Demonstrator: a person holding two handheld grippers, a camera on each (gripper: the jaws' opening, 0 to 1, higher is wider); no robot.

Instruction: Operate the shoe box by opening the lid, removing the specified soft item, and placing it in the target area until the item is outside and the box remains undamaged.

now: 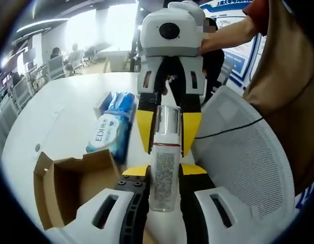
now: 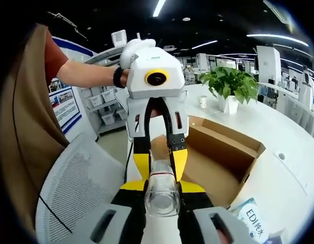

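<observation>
Over the white surface [image 1: 55, 112] at frame centre, we had both hand-held grippers — left [image 1: 163, 179], right [image 2: 161, 189] — clamped on a clear bottle [image 1: 164, 162]; the shoe box [image 2: 223, 152] stood open, placement remained — we judged.

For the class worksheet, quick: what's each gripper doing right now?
Left gripper: shut on the bottle.
Right gripper: shut on the same bottle's capped end.

bottle [image 1: 164, 168] between both grippers, open box [image 1: 70, 185]
</observation>
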